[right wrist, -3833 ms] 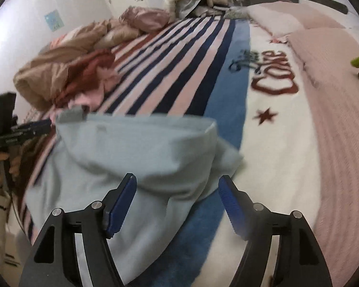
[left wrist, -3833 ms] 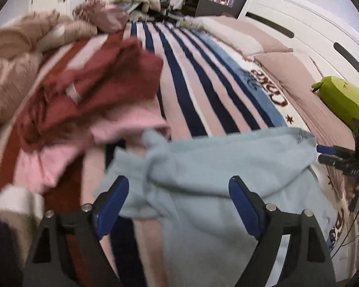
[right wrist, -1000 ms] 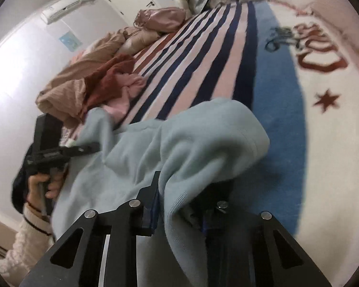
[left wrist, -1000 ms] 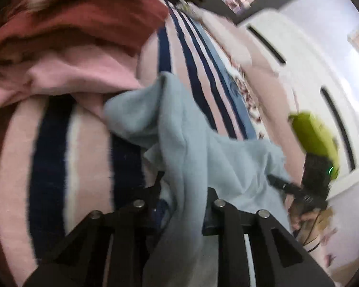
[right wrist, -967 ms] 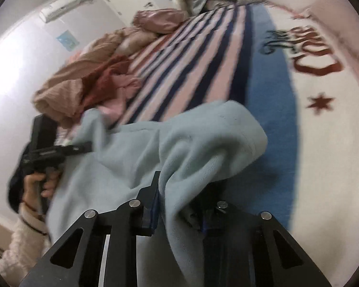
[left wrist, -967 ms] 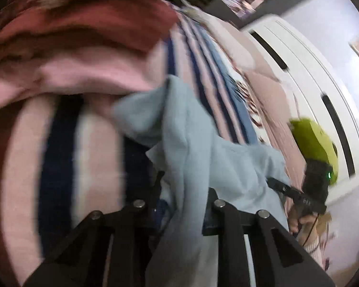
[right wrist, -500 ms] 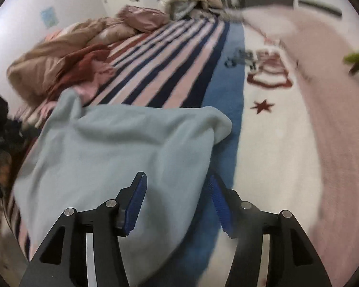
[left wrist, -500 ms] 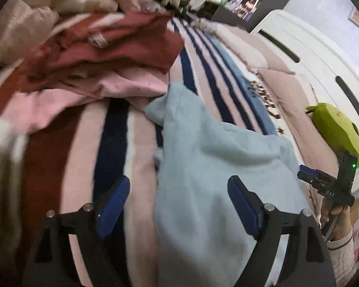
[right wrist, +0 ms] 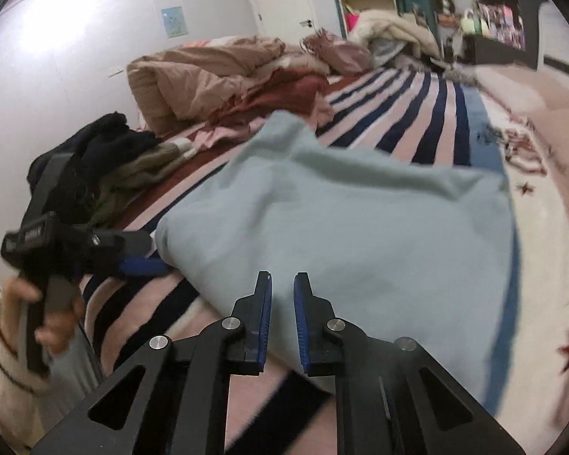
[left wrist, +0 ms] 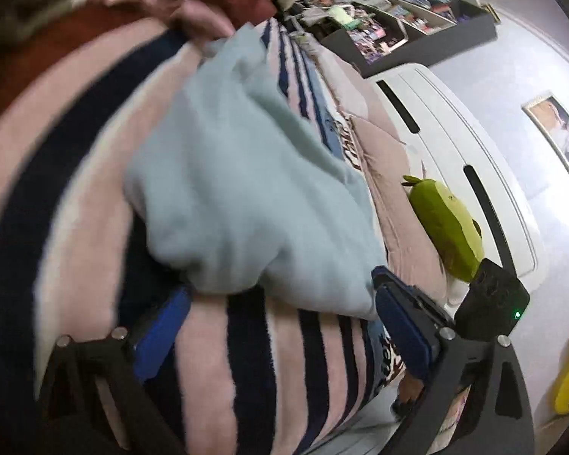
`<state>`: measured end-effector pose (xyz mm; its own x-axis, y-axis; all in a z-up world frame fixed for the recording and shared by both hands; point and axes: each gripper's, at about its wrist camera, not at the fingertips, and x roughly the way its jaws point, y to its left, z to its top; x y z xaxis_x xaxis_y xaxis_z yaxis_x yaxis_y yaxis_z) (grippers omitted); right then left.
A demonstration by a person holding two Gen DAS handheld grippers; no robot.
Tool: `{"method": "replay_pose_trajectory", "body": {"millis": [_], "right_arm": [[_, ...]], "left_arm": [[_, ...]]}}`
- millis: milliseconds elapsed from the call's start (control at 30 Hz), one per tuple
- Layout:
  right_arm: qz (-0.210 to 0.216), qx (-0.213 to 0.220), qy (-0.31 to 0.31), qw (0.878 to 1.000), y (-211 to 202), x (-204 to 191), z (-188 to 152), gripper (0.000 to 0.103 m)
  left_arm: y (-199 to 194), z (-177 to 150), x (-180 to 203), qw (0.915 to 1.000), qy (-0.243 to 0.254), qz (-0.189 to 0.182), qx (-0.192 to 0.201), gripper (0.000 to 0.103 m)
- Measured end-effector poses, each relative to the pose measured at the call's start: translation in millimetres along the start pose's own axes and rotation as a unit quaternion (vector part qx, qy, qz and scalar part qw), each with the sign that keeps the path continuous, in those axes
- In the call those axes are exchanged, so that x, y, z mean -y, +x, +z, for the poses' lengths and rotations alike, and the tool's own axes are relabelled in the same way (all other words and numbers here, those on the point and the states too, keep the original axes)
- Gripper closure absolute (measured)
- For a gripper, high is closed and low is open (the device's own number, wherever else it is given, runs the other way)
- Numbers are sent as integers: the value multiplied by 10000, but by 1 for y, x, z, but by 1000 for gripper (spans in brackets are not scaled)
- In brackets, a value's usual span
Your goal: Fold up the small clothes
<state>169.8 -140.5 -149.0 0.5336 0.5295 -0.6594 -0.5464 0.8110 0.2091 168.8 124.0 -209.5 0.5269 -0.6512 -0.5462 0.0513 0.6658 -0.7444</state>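
A light blue garment (left wrist: 246,197) (right wrist: 360,235) lies folded in a soft heap on the striped blanket (left wrist: 76,189). My left gripper (left wrist: 280,318) is just short of the garment's near edge; its jaws are opening wide and nothing is between them. My right gripper (right wrist: 282,303) is near the garment's front edge. Its jaws are closing, only a narrow gap shows, and no cloth is in it. In the right wrist view a hand (right wrist: 38,322) holds the left gripper (right wrist: 148,261) at the garment's left corner. The right gripper (left wrist: 383,278) shows at the garment's right corner in the left wrist view.
A heap of dark red and pink clothes (right wrist: 284,91), a beige duvet (right wrist: 193,76) and dark clothes (right wrist: 106,140) sit at the bed's left side. A green plush toy (left wrist: 447,227) lies by the white headboard (left wrist: 455,144). The bed's near edge runs just below both grippers.
Both grippers held the blue garment a second ago and have let it go and drawn back. The left jaws spread wide. The right jaws opened, then came nearly together.
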Motion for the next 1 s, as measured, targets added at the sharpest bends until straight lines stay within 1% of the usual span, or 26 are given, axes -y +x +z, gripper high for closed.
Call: {"method": "replay_pose_trajectory", "body": {"millis": [67,100,167,233,300,333,367,400,433,467,500,533,600,667,733,800,867,933,1000], "right_arm": [[-85,-128,70,9999,12,-1,-5,96],[-98,-167,91,9998,16,0,-6,96],[-87,-257,185,9995,23,2,-11,96],[-43,-244,294,9993,25,4,-14,96],[-19,-209,358,9991,23,4,-17,96],[-18,-203,364,9991,22,4,-18,96],[-30,-207,352,9992,22,3,-18,96],[-43,-211,340,9992,22,2,-18,96],[-57,-213,333,9992,22,1,-18,96],[-74,-221,330,9992,22,0,-17,96],[-81,-231,334,9991,23,-1,-17,96],[-90,-235,334,9991,22,-2,-17,96],[-88,-251,313,9992,22,-4,-18,95],[-38,-265,333,9991,20,-2,-18,95],[150,-172,503,9985,10,7,-19,95],[174,7,656,9977,-6,20,-20,95],[-94,225,744,9969,-28,37,-21,95],[-469,465,921,9936,-57,64,-23,92],[-630,644,1123,9896,-79,85,-25,92]], "left_arm": [[5,-1,8,9997,110,75,213,3],[9,1,10,9995,63,83,297,3],[21,7,12,9989,-33,213,427,2],[33,12,15,9976,-97,427,530,2],[43,16,21,9964,-84,515,669,3],[48,18,22,9962,-86,531,680,7],[54,21,24,9960,-99,569,685,20],[58,23,23,9956,-121,623,690,29],[61,25,21,9949,-197,723,673,51],[63,29,18,9947,-257,743,658,67],[62,30,16,9949,-294,695,665,68],[61,29,18,9946,-235,708,717,72],[59,28,39,9920,314,903,827,75],[58,28,64,9872,907,987,861,75],[61,28,89,9811,1381,1057,852,75],[68,26,116,9702,1946,1199,808,75],[80,21,139,9597,2409,1263,707,75],[102,15,162,9470,2888,1327,470,75],[118,3,176,9346,3253,1416,244,75]]}}
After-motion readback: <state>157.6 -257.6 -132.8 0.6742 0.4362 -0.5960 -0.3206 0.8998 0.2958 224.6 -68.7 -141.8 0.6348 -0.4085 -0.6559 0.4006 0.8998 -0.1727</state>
